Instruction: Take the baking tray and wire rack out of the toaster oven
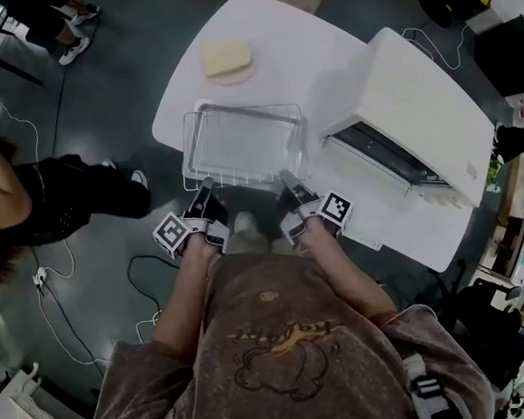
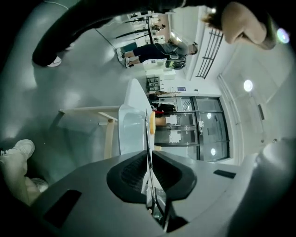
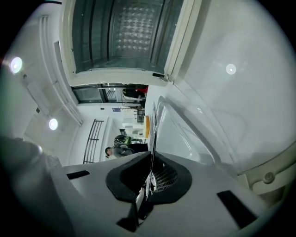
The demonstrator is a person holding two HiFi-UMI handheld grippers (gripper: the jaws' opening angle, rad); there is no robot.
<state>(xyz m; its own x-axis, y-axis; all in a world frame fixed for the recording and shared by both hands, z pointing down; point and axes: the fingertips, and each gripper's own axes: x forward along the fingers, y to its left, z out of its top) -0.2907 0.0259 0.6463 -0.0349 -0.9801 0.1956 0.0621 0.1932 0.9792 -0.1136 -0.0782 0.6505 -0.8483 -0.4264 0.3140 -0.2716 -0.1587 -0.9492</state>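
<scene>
The metal baking tray [image 1: 242, 142] sits in the wire rack [image 1: 188, 169] over the white table's near left part, outside the toaster oven [image 1: 421, 99]. My left gripper [image 1: 207, 190] is shut on the near rim at its left, and my right gripper [image 1: 287, 182] is shut on the same rim at its right. In the left gripper view the jaws [image 2: 149, 173] pinch the thin rim of the tray [image 2: 132, 127], seen edge-on. In the right gripper view the jaws [image 3: 150, 178] clamp the tray [image 3: 185, 134] the same way, and the oven's open cavity [image 3: 125, 37] shows beyond it.
The oven's open door [image 1: 373, 226] hangs toward me right of the tray. A pink plate with a yellow slice [image 1: 227, 59] lies at the table's far end. A person's leg [image 1: 61, 199] and cables [image 1: 55, 295] are on the floor to the left.
</scene>
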